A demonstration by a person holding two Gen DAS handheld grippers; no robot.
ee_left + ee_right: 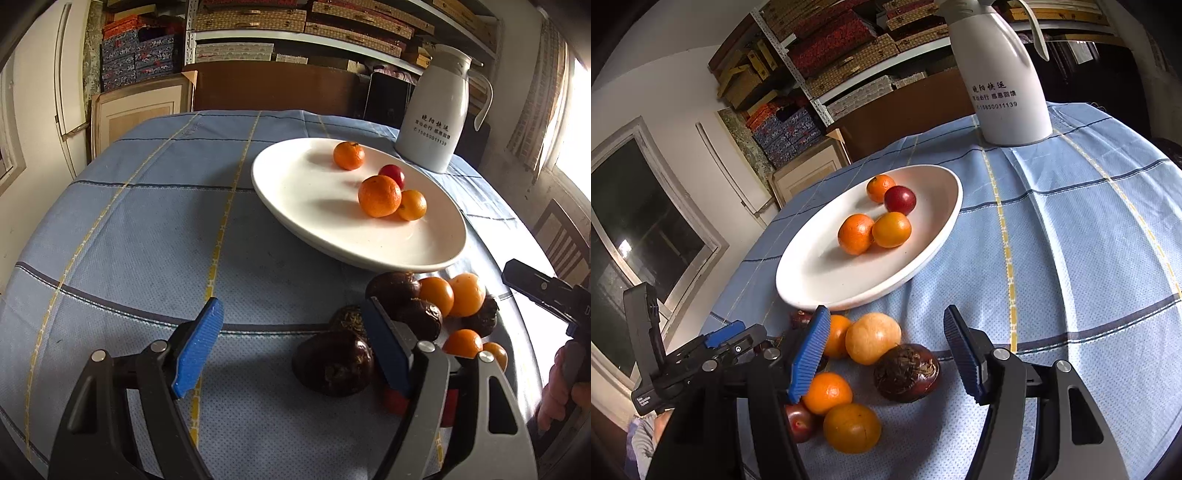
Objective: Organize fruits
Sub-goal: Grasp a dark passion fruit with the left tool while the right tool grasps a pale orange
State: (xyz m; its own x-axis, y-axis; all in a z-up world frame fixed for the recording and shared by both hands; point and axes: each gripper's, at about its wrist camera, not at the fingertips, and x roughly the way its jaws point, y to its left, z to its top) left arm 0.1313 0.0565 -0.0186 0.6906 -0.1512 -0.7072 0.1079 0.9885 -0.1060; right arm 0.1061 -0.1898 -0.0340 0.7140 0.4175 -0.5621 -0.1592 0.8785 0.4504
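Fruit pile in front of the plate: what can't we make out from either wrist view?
- Left wrist view: the red item low in the pile is mostly hidden behind the left gripper finger; its type is unclear.
- Right wrist view: dark fruit by the plate rim is covered by the right gripper finger.
- The pile's total count is uncertain.

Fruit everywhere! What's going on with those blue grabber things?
A person is sorting fruit with two hand-held grippers. The white plate already holds three oranges and one red fruit. More oranges and dark brown fruits lie in a pile on the blue tablecloth beside it. The left gripper and right gripper both hover open over the pile, holding nothing.
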